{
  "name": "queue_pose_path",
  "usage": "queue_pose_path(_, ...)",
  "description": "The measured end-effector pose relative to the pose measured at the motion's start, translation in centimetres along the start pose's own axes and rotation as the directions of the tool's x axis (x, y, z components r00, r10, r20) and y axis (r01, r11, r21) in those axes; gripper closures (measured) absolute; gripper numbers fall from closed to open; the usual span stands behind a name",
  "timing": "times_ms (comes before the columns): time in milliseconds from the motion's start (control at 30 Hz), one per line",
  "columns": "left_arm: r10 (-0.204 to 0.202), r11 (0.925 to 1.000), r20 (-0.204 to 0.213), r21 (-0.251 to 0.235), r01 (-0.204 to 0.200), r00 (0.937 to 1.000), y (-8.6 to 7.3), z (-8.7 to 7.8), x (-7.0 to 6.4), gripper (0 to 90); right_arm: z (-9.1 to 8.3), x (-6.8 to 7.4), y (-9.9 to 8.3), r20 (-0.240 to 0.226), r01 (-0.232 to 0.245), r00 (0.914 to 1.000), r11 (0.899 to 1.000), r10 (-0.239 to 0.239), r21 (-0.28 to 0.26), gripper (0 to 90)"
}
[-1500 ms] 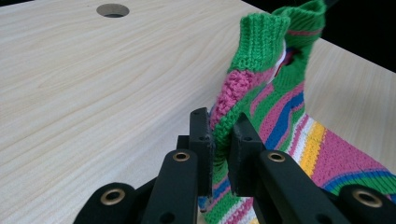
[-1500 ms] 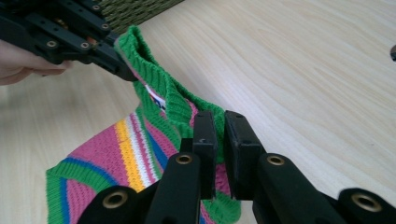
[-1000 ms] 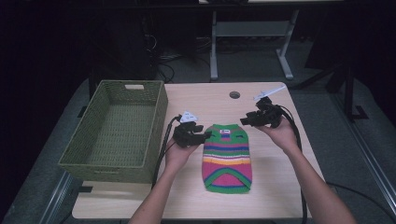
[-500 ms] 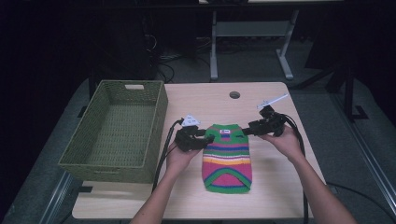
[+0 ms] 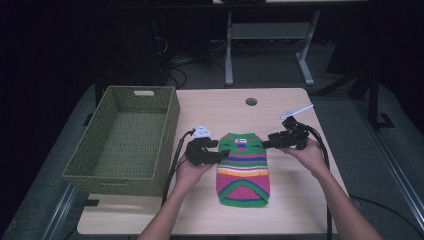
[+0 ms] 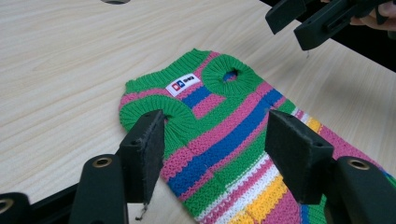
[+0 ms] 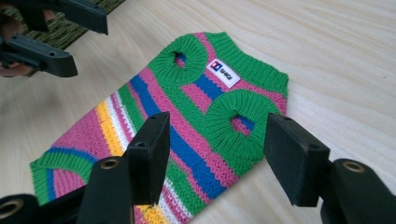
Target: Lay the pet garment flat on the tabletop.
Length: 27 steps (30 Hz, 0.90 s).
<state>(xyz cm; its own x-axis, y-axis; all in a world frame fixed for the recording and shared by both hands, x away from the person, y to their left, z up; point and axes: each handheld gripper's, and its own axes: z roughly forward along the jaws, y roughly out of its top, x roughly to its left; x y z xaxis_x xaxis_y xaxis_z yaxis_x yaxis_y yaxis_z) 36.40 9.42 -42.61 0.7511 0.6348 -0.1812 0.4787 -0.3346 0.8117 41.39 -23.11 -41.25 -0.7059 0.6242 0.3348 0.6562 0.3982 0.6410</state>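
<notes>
- The high view looks forward and down from above the near side of the table.
- Each gripper view sits low and close, looking inward between its own jaws.
- All three share the striped sweater.

Bare pale wooden tabletop is lying open upper centre; the green woven basket is blocking frame left.

Striped knit sweater lies flat on table (white label up).
</notes>
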Motion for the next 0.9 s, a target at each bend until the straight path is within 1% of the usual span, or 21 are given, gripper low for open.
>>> queue_pose_path(67,-0.009,1.0000,-0.010,-0.002,0.009,0.9999,-0.1,-0.1,0.0,33.8,-0.2,-0.1,-0.3,-0.010,0.000,0.9999,1.000,0.000,-0.005,39.1)
queue_pose_path(200,-0.037,0.9991,-0.004,-0.020,0.037,0.9993,-0.3,-0.3,0.2,31.3,-0.4,-0.4,-0.9,-0.022,-0.007,0.9997,1.000,0.007,-0.015,37.8)
queue_pose_path(267,-0.043,0.9989,0.002,-0.020,0.043,0.9991,-0.5,-0.4,0.2,29.8,-0.6,-0.5,-1.2,-0.028,-0.006,0.9996,1.000,0.006,-0.020,37.8)
queue_pose_path(333,-0.058,0.9982,0.005,-0.014,0.058,0.9983,-0.6,-0.4,0.2,28.8,-0.7,-0.5,-1.5,-0.030,-0.008,0.9995,1.000,0.008,-0.016,37.6)
queue_pose_path(367,-0.066,0.9977,0.014,-0.010,0.067,0.9977,-0.6,-0.4,0.2,26.9,-0.8,-0.5,-1.6,-0.030,-0.008,0.9995,1.000,0.007,-0.017,37.5)
queue_pose_path(400,-0.065,0.9978,0.015,-0.005,0.065,0.9978,-0.6,-0.5,0.2,26.4,-1.0,-0.5,-1.6,-0.032,-0.008,0.9995,1.000,0.007,-0.020,37.3)
queue_pose_path(433,-0.052,0.9986,0.008,-0.007,0.052,0.9986,-0.6,-0.5,0.1,26.4,-1.1,-0.5,-1.7,-0.033,-0.007,0.9994,1.000,0.006,-0.025,36.8)
queue_pose_path(467,-0.047,0.9989,0.004,-0.005,0.047,0.9989,-0.6,-0.6,0.0,26.4,-1.2,-0.4,-1.8,-0.035,-0.010,0.9993,1.000,0.009,-0.028,36.5)
queue_pose_path(533,-0.060,0.9981,0.015,-0.014,0.060,0.9981,-0.5,-0.9,0.0,26.5,-1.4,-0.4,-2.1,-0.037,-0.001,0.9993,0.999,0.000,-0.034,36.0)
queue_pose_path(667,-0.052,0.9986,0.018,-0.009,0.053,0.9985,-0.6,-1.2,0.0,26.4,-1.6,-0.4,-2.7,-0.038,0.001,0.9993,1.000,-0.001,-0.022,34.9)
queue_pose_path(767,-0.064,0.9977,0.025,-0.019,0.064,0.9976,-0.8,-1.3,0.0,26.3,-1.7,-0.5,-3.1,-0.042,-0.006,0.9991,1.000,0.005,-0.014,34.1)
queue_pose_path(900,-0.071,0.9973,0.020,-0.015,0.071,0.9973,-1.0,-1.4,0.0,26.2,-1.9,-0.6,-3.6,-0.042,-0.006,0.9991,1.000,0.005,-0.016,33.9)
